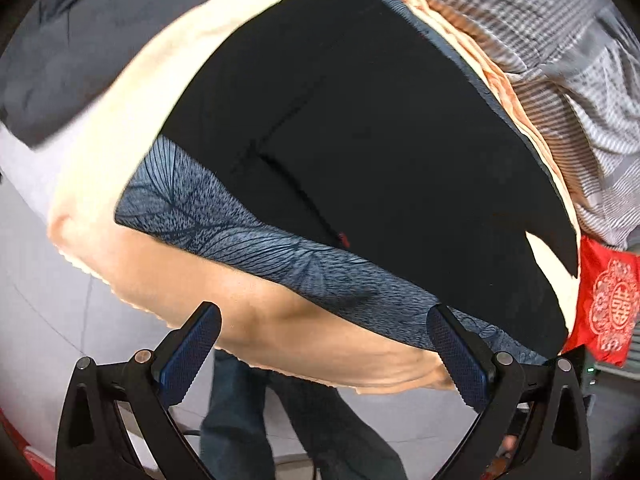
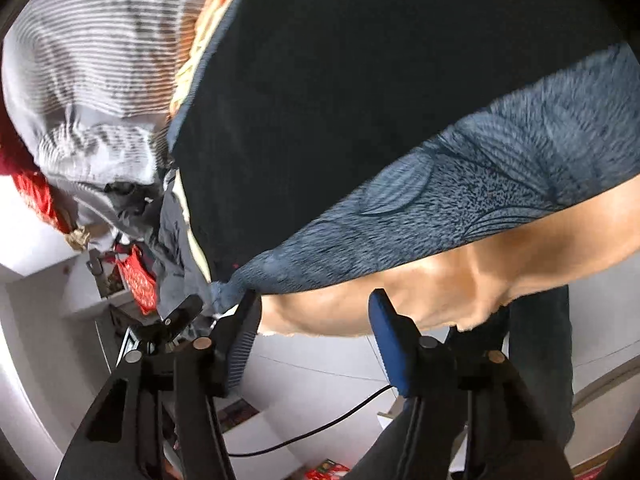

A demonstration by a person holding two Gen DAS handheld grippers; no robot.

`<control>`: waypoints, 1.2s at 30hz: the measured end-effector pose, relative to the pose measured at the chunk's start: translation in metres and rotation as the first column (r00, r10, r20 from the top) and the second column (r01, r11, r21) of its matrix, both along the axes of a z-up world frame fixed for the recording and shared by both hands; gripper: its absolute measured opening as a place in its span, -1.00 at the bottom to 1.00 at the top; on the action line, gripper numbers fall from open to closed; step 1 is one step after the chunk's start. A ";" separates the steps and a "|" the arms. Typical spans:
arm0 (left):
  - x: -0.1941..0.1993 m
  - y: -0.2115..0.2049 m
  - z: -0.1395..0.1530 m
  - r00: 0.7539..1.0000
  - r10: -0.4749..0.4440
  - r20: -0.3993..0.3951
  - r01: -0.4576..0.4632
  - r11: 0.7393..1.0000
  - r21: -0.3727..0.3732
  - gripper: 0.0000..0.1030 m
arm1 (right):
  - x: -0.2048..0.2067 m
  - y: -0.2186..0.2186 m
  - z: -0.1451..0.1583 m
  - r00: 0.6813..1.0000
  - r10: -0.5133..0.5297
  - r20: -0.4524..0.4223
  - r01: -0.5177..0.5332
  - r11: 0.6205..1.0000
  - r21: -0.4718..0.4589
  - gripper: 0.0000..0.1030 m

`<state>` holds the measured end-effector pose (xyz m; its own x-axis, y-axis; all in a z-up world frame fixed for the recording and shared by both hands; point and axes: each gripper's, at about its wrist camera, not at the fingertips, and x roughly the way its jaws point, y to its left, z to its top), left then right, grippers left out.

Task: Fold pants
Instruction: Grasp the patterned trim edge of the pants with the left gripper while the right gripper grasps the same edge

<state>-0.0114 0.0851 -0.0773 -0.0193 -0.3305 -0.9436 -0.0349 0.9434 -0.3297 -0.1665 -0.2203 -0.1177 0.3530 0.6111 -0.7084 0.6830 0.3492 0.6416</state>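
Pants (image 1: 360, 128) lay flat and dark on the bed (image 1: 280, 328), apparently unfolded, while both grippers (image 1: 324, 344) (image 2: 316, 332) hovered wide and empty.

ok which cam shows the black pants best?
Left wrist: the pants lie spread across the blue patterned cloth, with both side edges and a seam visible. Right wrist shows only one cropped dark part, near the striped fabric.
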 end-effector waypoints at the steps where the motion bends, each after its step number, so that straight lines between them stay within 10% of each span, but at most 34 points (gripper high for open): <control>1: -0.002 0.004 -0.004 1.000 0.003 -0.003 -0.003 1.000 -0.013 1.00 | -0.002 0.000 -0.004 1.000 -0.010 0.006 0.010 1.000 -0.005 0.16; 15: 0.002 0.013 -0.027 1.000 -0.013 -0.016 0.011 0.995 -0.094 1.00 | -0.011 -0.021 -0.041 0.959 -0.248 0.140 0.237 0.968 0.087 0.16; 21: 0.006 0.016 -0.032 0.998 0.048 -0.048 -0.055 0.986 -0.158 1.00 | 0.004 -0.020 -0.030 0.944 -0.281 0.174 0.244 0.947 0.207 -0.73; 32: 0.025 0.008 -0.046 0.980 0.174 -0.092 -0.190 0.957 -0.219 1.00 | -0.003 -0.021 0.001 0.953 -0.216 0.211 0.170 0.962 0.214 -0.82; 36: 0.036 0.003 -0.039 0.982 0.179 -0.059 -0.188 0.961 -0.202 0.35 | -0.007 -0.022 0.002 0.956 -0.195 0.217 0.151 0.967 0.204 -0.82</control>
